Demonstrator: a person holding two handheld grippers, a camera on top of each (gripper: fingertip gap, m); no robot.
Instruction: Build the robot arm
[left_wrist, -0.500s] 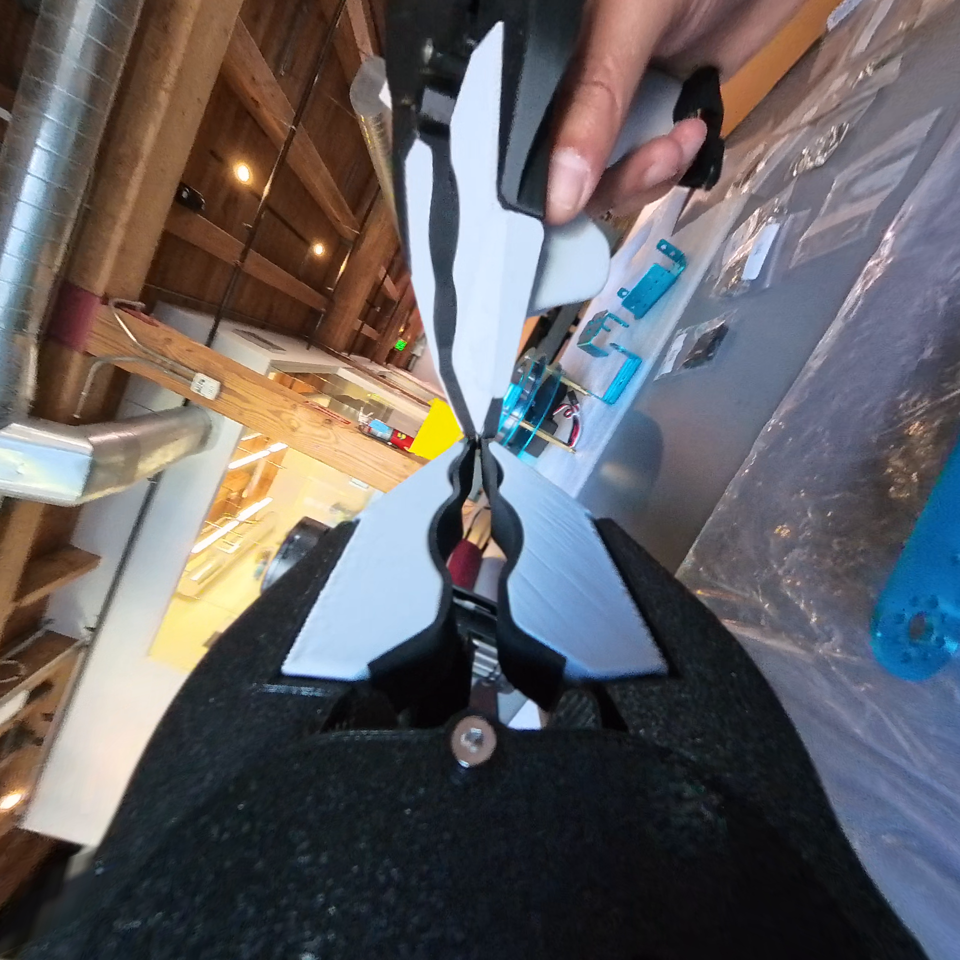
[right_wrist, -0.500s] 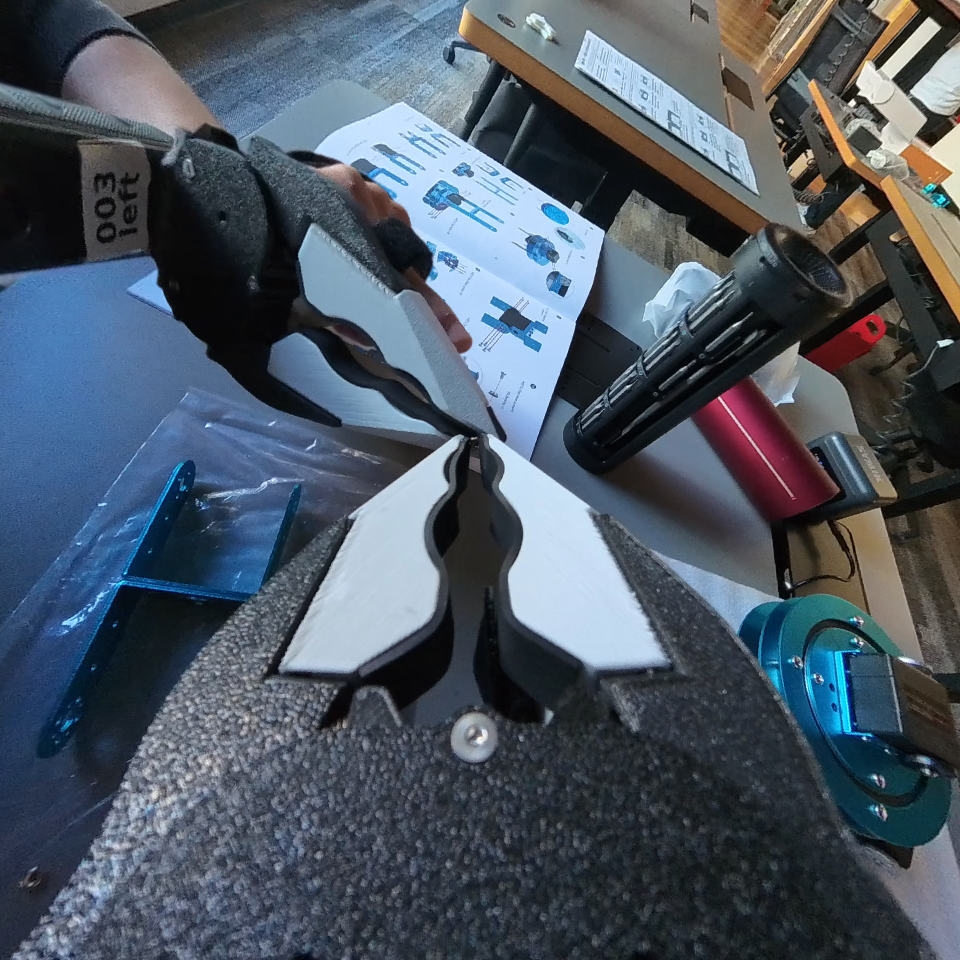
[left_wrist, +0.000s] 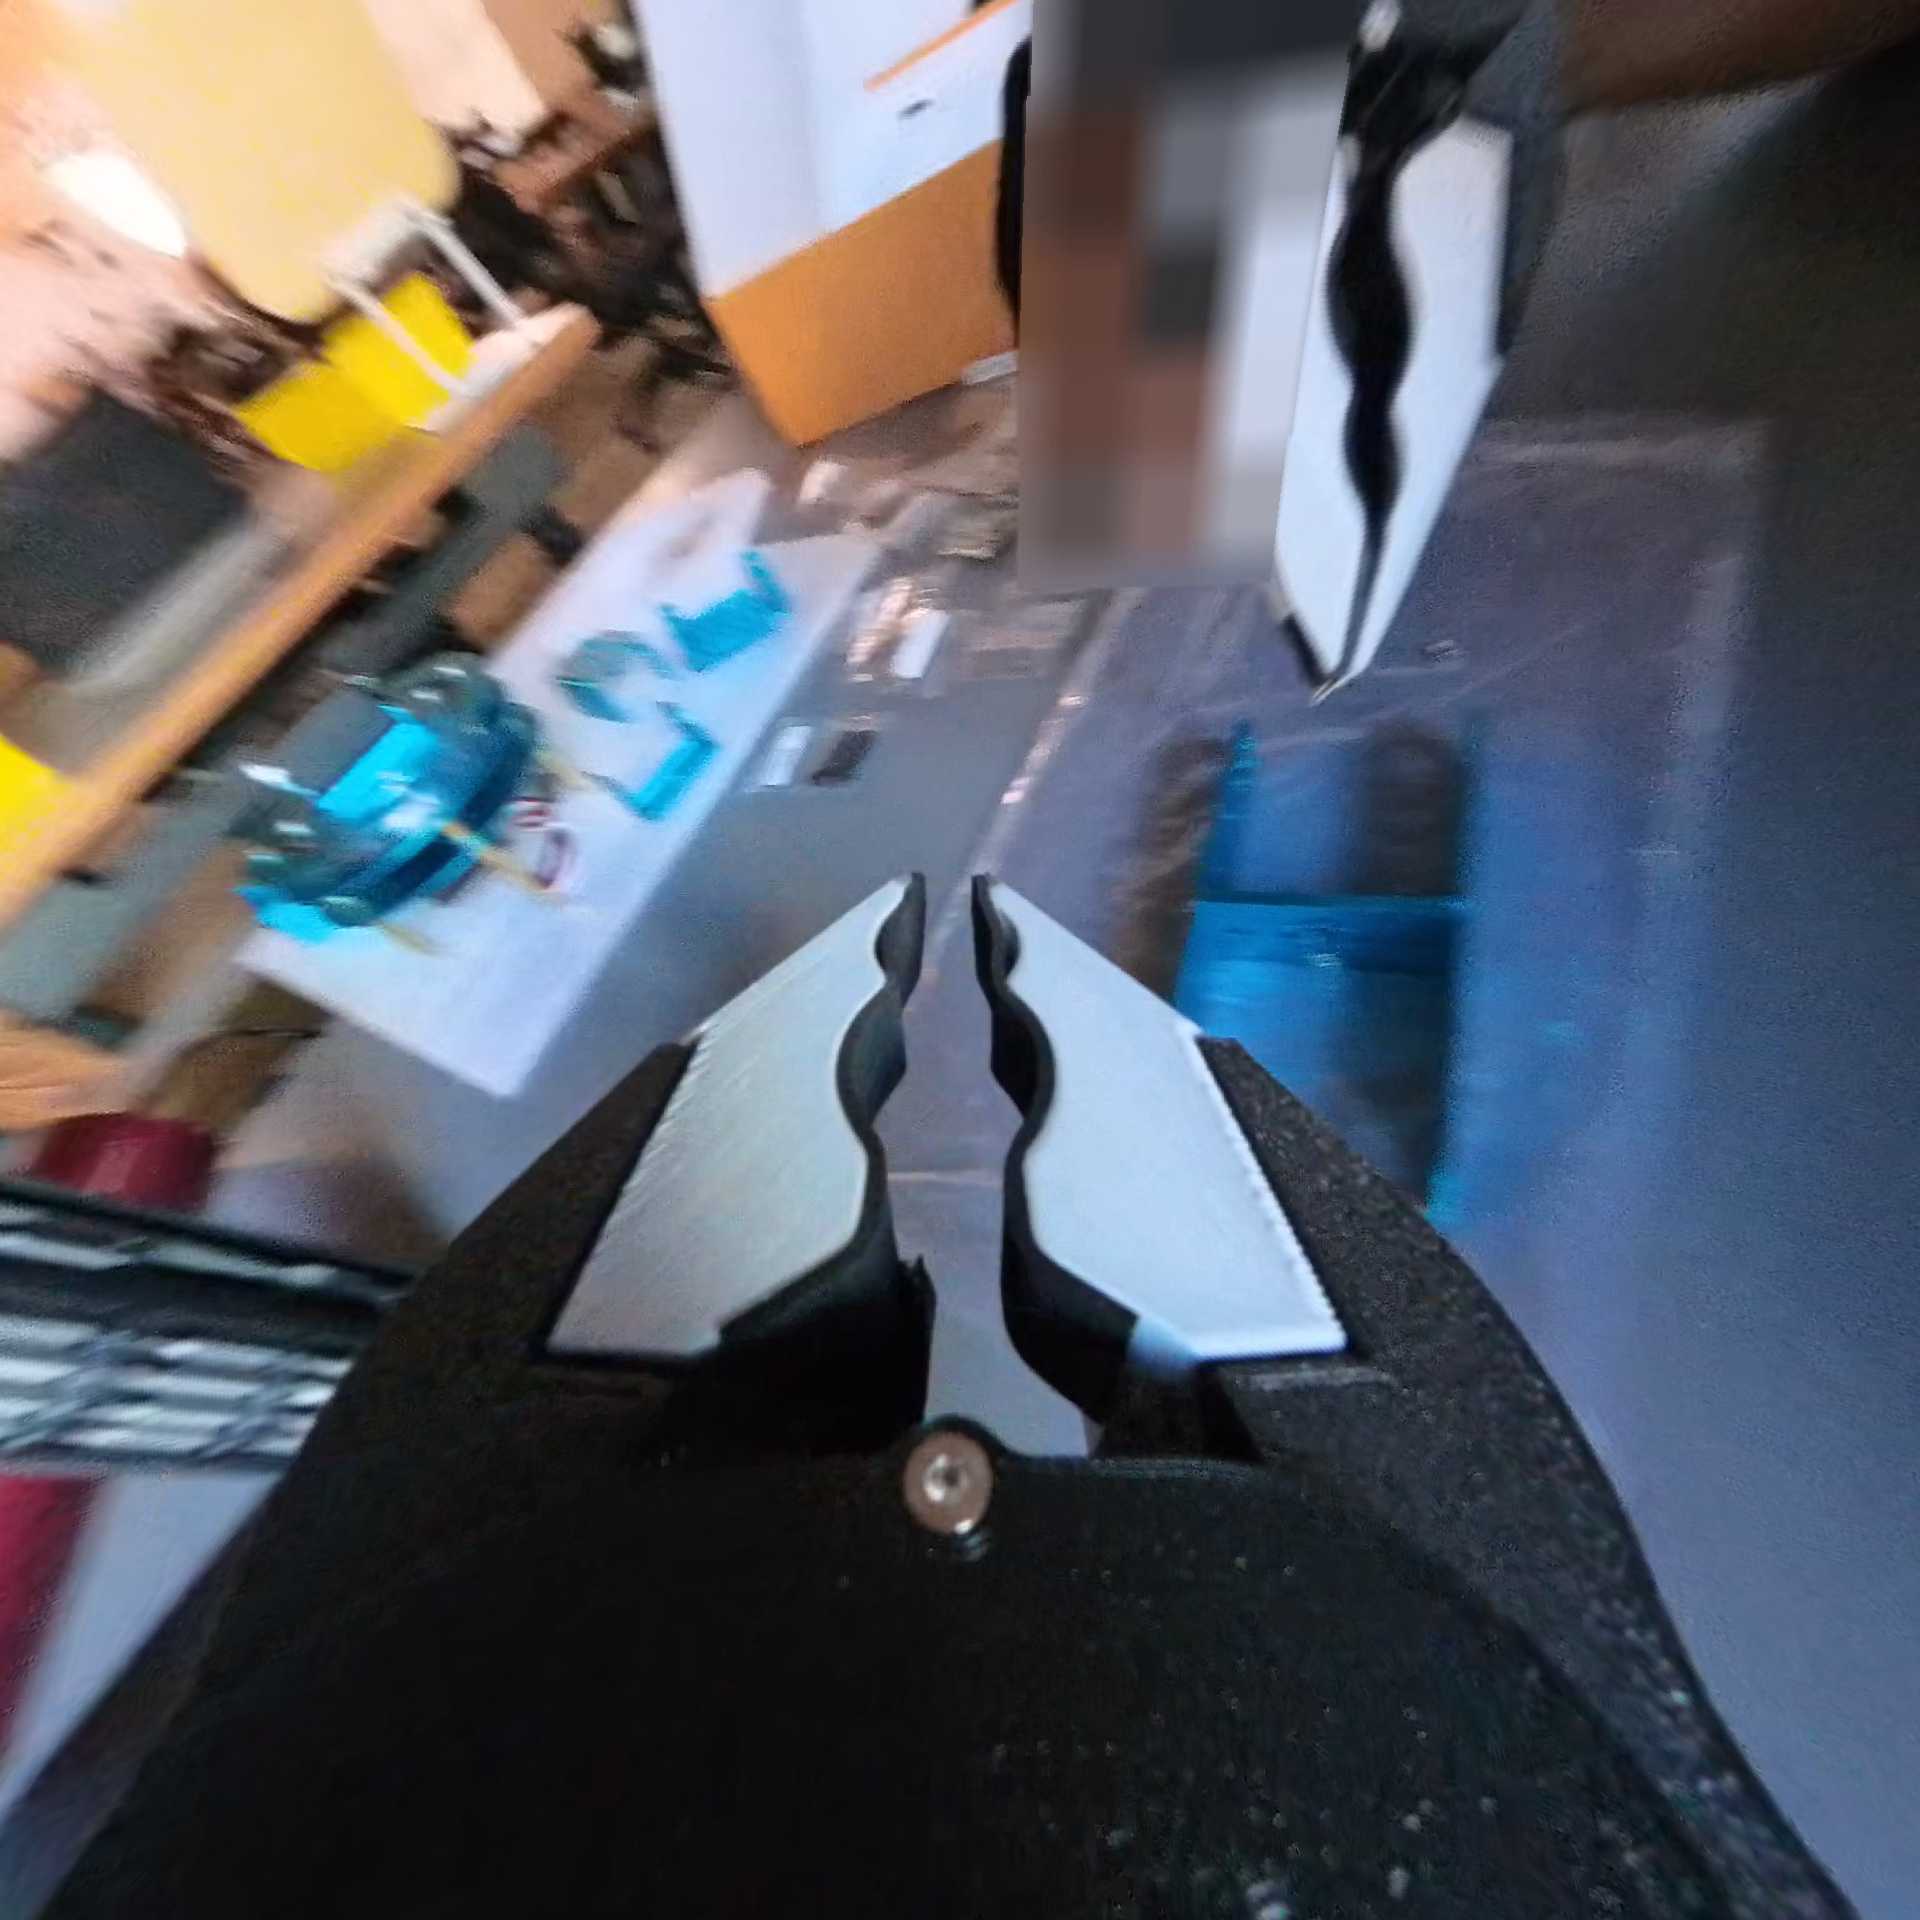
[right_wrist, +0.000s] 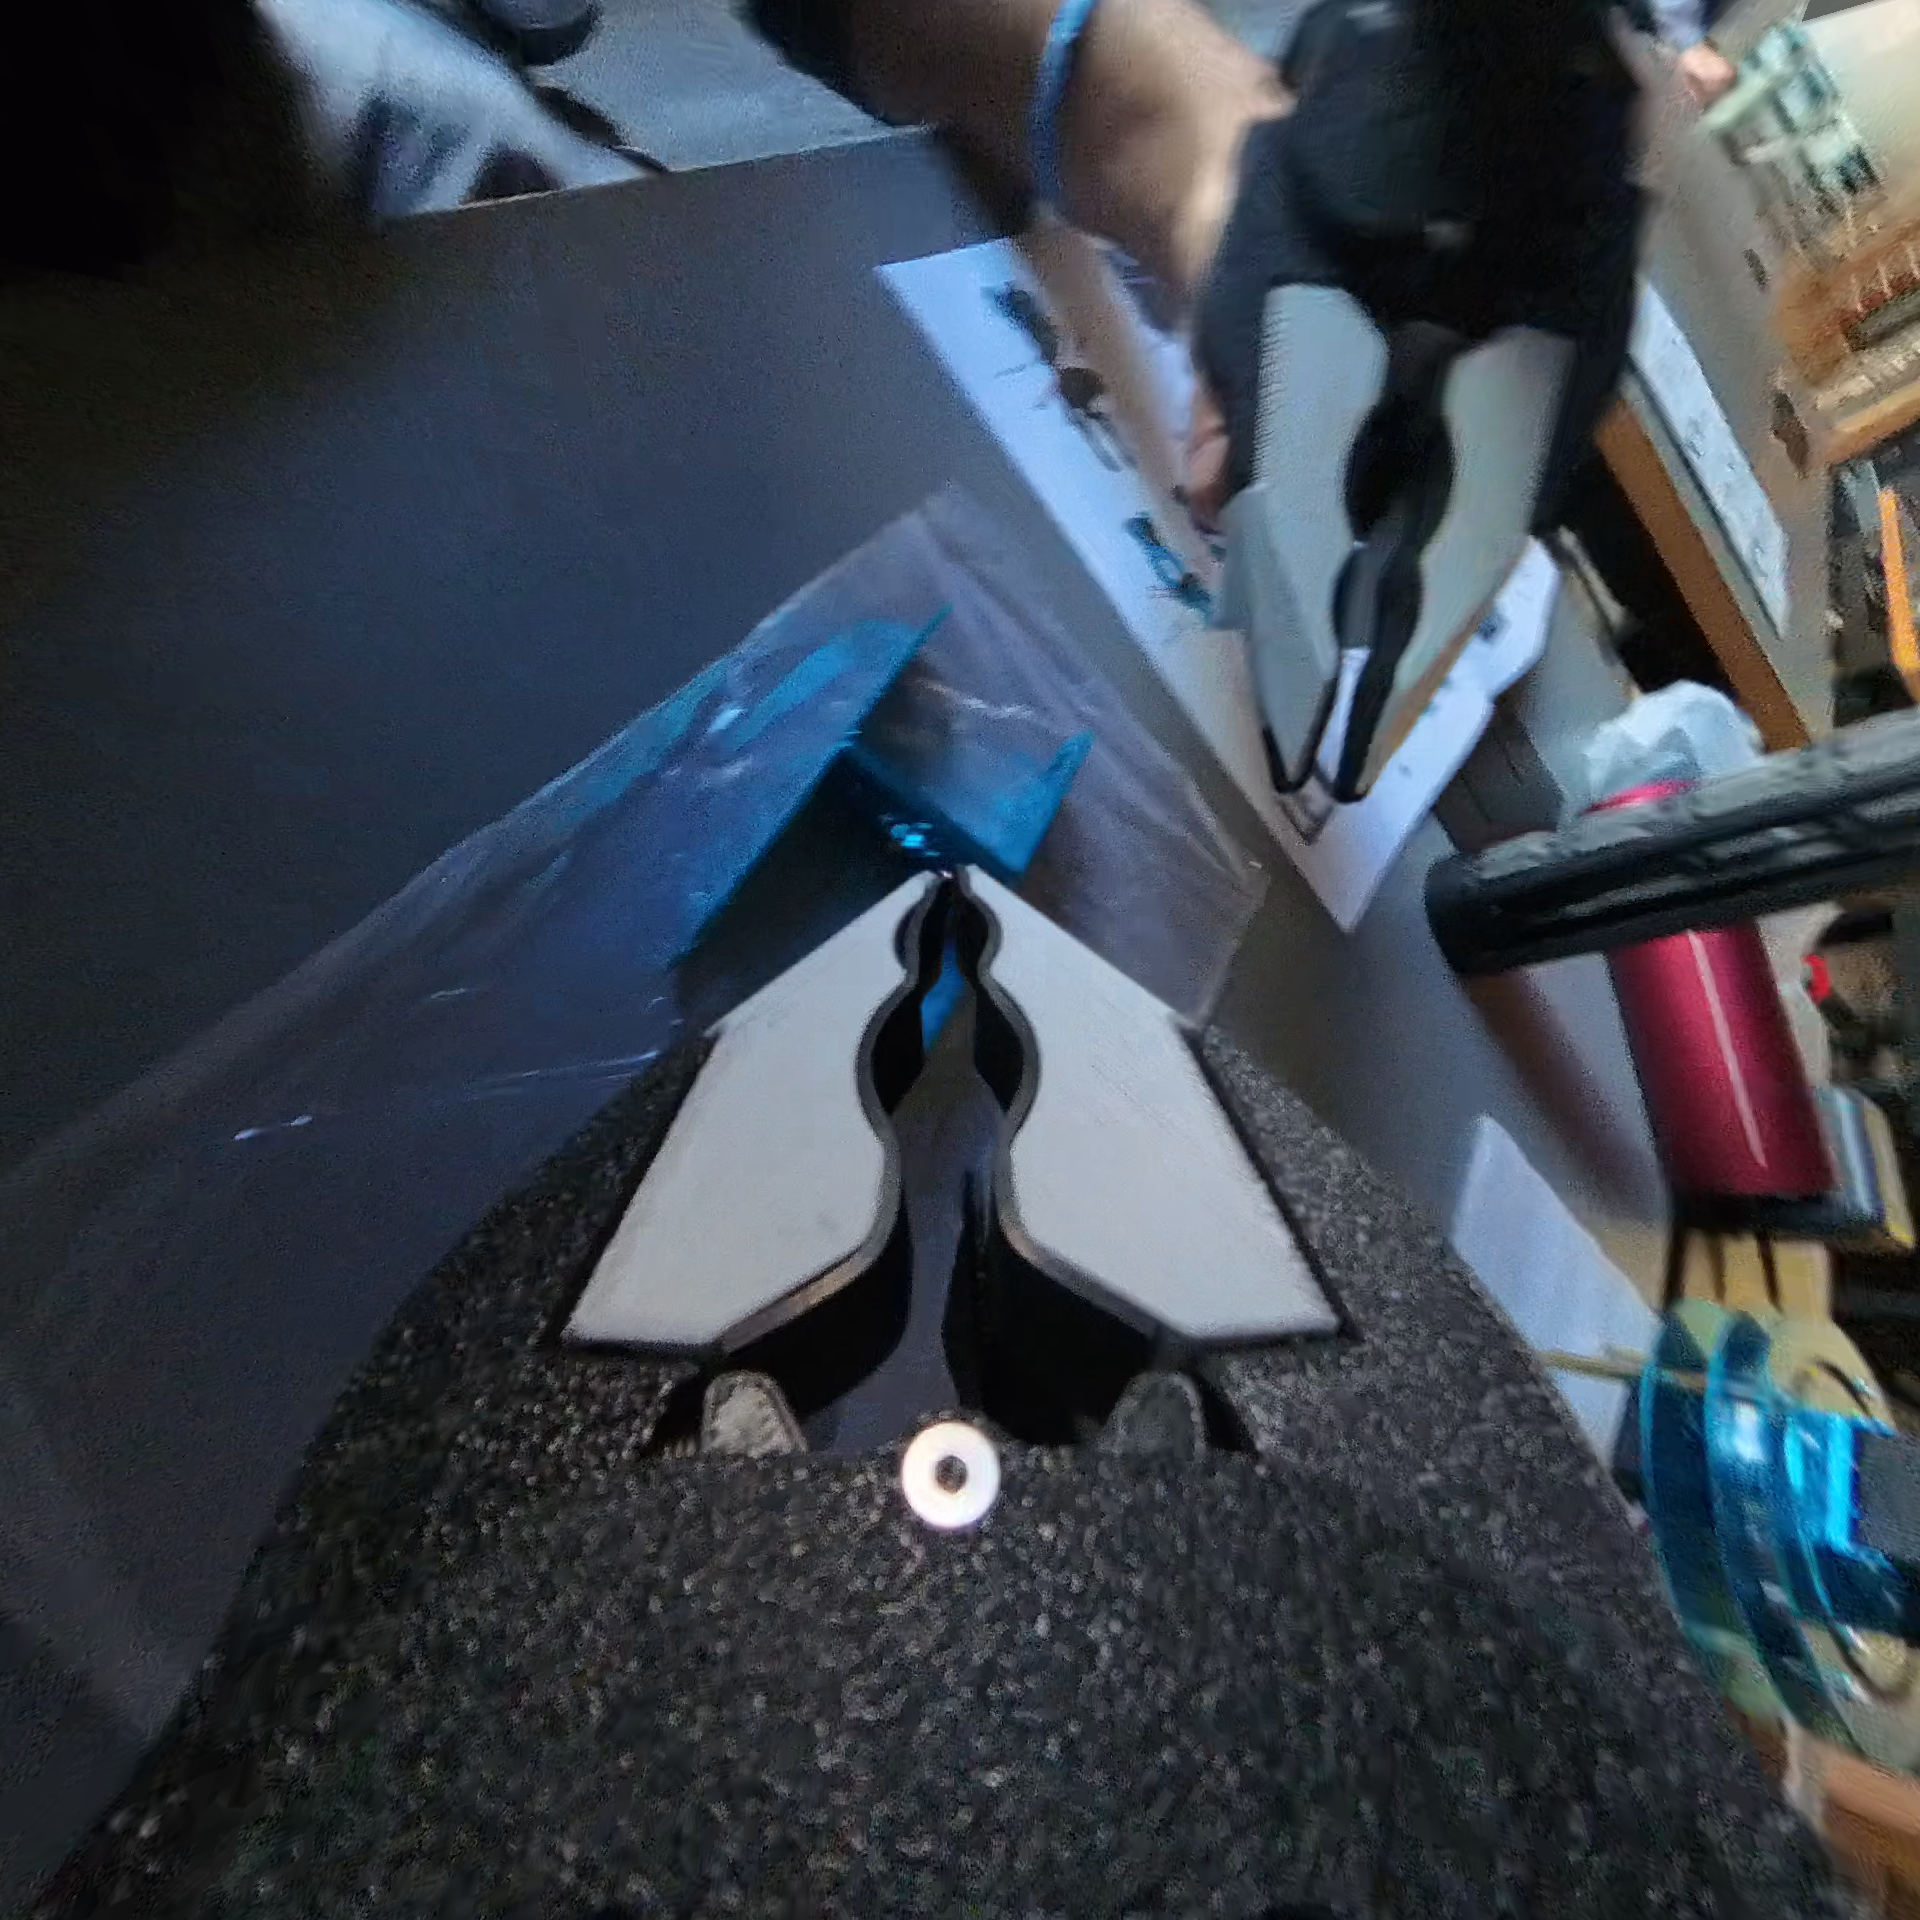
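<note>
Blue metal bracket (right_wrist: 821, 748) in clear bag (right_wrist: 520, 987) on tabletop (right_wrist: 468, 416); right claw (right_wrist: 951, 883) tips closed, pinching bag. Left claw (left_wrist: 945, 894) slightly parted, empty. Writing blurred.

Blue metal bracket (right_wrist: 831, 748) in glossy plastic bag (right_wrist: 1091, 831), matt grey table (right_wrist: 520, 468), rough blk gripper body.

The left gripper (left_wrist: 945, 894) hangs slightly parted above the grey desk (left_wrist: 1662, 644), holding nothing. A blue metal bracket (left_wrist: 1320, 935) lies just ahead; the right gripper (left_wrist: 1351, 623) hovers beyond.
</note>
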